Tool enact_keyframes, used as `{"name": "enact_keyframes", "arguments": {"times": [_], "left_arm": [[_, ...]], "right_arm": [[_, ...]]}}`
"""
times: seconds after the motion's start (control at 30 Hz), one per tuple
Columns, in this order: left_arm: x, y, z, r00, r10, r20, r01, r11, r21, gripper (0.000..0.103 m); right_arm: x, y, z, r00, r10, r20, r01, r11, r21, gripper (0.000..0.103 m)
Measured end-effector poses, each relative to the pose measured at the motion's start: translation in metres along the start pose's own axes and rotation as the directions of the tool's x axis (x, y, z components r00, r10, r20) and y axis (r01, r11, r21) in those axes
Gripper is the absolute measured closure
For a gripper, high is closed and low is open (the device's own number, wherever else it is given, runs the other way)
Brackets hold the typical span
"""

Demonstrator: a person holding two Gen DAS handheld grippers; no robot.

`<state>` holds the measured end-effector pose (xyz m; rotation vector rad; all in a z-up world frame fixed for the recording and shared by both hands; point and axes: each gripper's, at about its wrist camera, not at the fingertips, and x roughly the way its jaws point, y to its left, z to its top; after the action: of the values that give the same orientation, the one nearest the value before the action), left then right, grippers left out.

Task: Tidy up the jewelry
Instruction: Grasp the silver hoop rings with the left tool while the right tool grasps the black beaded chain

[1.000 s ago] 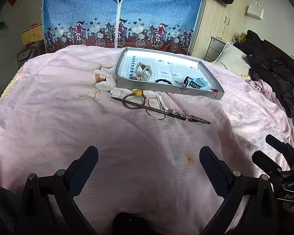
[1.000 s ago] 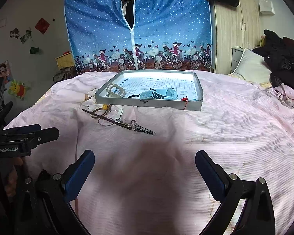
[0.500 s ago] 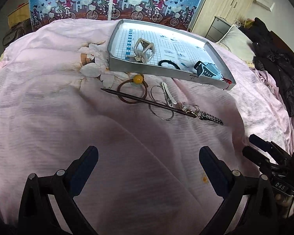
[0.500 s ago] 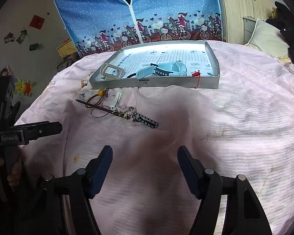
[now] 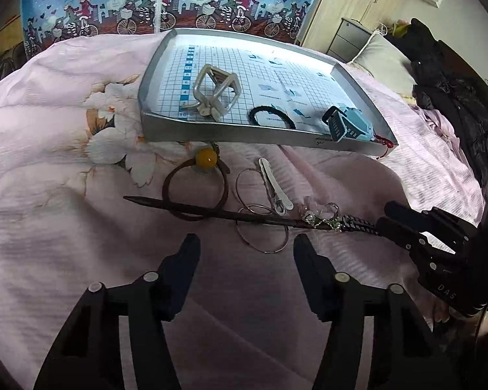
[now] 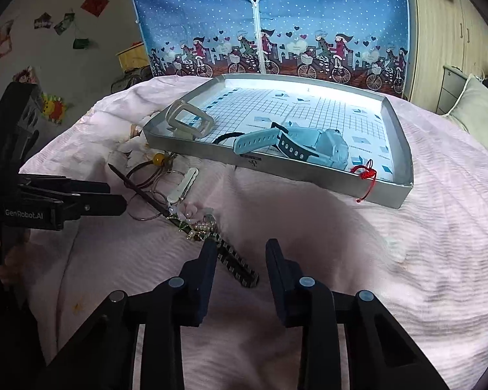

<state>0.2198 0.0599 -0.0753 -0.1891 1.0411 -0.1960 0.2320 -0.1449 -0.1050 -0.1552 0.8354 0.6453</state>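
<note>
Grey tray (image 5: 244, 138) beyond both jaws holds watch, clip, black band, while dark wooden hairpin (image 6: 192, 224), hoops, white clip, brown tie remain on bed; right gripper (image 6: 240, 260) part-open straddling hairpin's beaded end, left gripper (image 5: 245, 253) part-open, empty.

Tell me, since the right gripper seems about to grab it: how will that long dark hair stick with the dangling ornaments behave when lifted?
The hair stick looks thin and straight, so probably stiff. Its ornament cluster would likely make that end sag and swing. It lies across a hair tie and wire rings, so it might drag them.
</note>
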Motion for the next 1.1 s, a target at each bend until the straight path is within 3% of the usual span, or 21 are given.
{"name": "enact_keyframes", "arguments": {"times": [0.33,0.53,0.63,0.87,1.1], "left_arm": [[0.018,0.003,0.003,1.0,-0.015,-0.011,0.015,1.0,-0.006,0.063],[0.016,0.003,0.003,1.0,-0.003,0.021,0.003,1.0,-0.014,0.091],[0.015,-0.002,0.002,0.999,-0.006,0.039,0.006,1.0,0.013,0.095],[0.011,-0.02,0.0,0.996,-0.053,0.065,0.048,0.996,0.078,0.099],[0.013,-0.034,-0.005,0.997,-0.074,0.019,0.072,0.994,0.081,0.1]], "right_arm": [[0.018,0.003,-0.007,0.999,-0.017,-0.045,0.017,1.0,-0.007,0.079],[0.028,0.002,-0.005,0.998,0.016,-0.053,-0.015,1.0,0.011,0.078],[0.028,0.004,-0.006,0.998,0.028,-0.057,-0.028,1.0,-0.002,0.077],[0.034,0.008,-0.008,0.995,0.031,-0.096,-0.032,0.999,-0.006,0.077],[0.033,0.001,-0.013,0.993,0.053,-0.101,-0.048,0.997,0.056,0.079]]}}
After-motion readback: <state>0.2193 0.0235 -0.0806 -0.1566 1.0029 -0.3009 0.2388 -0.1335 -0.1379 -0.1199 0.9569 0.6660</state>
